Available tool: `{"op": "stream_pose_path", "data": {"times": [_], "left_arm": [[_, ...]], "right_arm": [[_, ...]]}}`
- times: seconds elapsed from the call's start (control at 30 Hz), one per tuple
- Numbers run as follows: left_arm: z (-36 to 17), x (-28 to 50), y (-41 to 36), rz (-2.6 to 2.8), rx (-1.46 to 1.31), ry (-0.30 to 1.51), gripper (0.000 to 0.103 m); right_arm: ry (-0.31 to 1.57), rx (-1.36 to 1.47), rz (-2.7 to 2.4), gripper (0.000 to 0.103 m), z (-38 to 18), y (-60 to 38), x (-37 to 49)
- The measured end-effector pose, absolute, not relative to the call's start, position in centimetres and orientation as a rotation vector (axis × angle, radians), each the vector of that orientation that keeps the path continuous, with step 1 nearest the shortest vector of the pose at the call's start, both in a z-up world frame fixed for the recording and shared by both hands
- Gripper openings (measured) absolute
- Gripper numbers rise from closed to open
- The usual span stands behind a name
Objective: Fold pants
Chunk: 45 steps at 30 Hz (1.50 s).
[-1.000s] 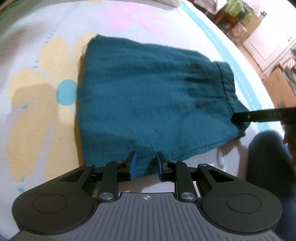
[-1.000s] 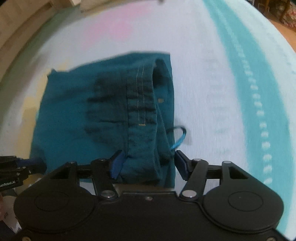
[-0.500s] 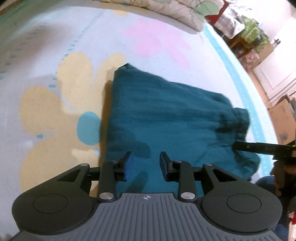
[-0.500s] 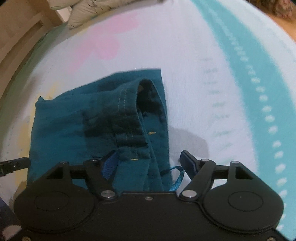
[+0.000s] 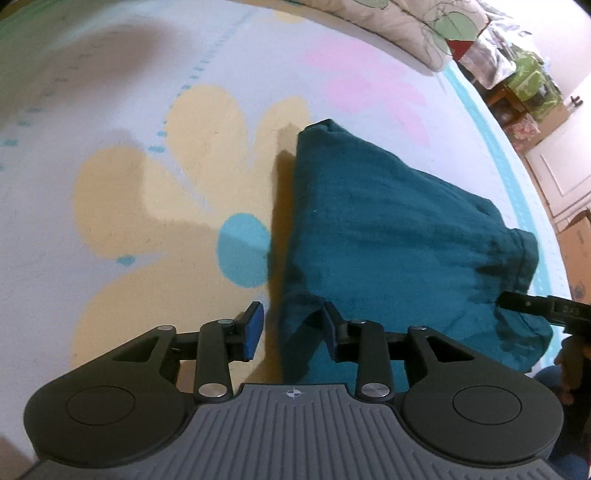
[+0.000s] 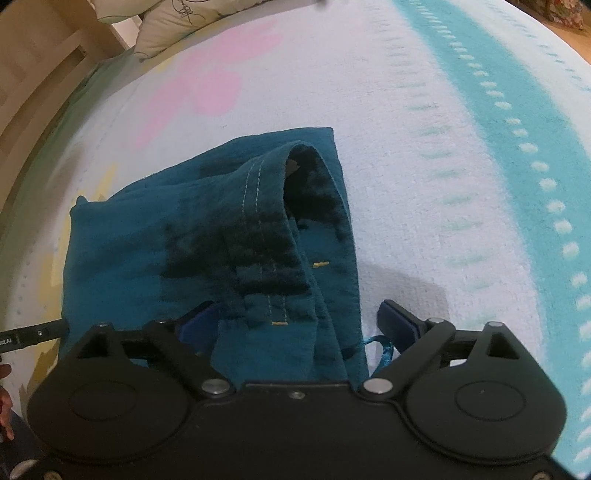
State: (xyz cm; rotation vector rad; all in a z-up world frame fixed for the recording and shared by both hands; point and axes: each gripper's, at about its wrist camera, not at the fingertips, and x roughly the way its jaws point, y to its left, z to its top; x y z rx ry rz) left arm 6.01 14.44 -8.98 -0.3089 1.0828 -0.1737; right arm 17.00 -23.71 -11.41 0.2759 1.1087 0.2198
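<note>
Both tools have just spread, letting go: the left tool [image 5: 291, 332] and right tool [image 6: 299, 325] straddle the folded pants [image 5: 388, 236] unpinched; this fold looks finished.

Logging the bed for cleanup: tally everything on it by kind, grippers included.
Pants: 1
Pillows: 1 in view
Grippers: 2, left gripper and right gripper, both with jaws just opened, cloth loose between them
Total: 4
</note>
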Motion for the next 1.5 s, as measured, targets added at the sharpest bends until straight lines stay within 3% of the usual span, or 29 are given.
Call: {"op": "stream_pose_path", "data": {"times": [0.03,0.1,0.17,0.7,0.8,0.87,0.9,0.93,1.0,1.17,1.5], "left_arm": [[-9.1,6.0,14.4,-0.185,-0.320,1.086,0.041],[-9.3,6.3,13.8,-0.224,-0.332,1.099,0.071],[-9.3,6.9,12.7,-0.253,-0.300,1.112,0.082],[-10.1,10.4,9.1,-0.284,-0.319,1.074,0.090],[-10.0,10.1,9.8,-0.270,-0.357,1.065,0.080],[-9.8,9.9,10.3,-0.224,-0.369,1.074,0.058],[-9.7,9.9,10.5,-0.187,-0.364,1.083,0.039],[-9.6,9.9,10.8,-0.157,-0.363,1.091,0.030],[-9.5,9.7,11.6,-0.133,-0.413,1.089,0.009],[-7.4,8.3,11.6,-0.116,-0.358,0.983,0.006],[-4.5,8.0,17.9,-0.012,-0.354,0.880,0.005]], "right_arm": [[1.109,0.273,0.219,0.097,-11.3,-23.5,17.0],[1.109,0.270,0.219,0.098,-11.3,-23.3,16.9],[1.110,0.270,0.221,0.099,-11.3,-23.5,17.0],[1.071,0.292,0.195,0.103,-11.9,-22.7,16.7],[1.063,0.321,0.198,0.102,-11.9,-23.2,16.7],[1.052,0.330,0.196,0.095,-11.8,-23.7,16.7],[1.038,0.333,0.194,0.077,-11.6,-23.8,16.6],[1.026,0.359,0.229,0.061,-11.6,-24.0,16.5],[1.027,0.424,0.264,0.051,-12.0,-24.6,16.6],[0.992,0.450,0.289,0.043,-11.5,-24.6,16.3],[0.944,0.450,0.431,0.039,-10.3,-18.3,18.5]]}}
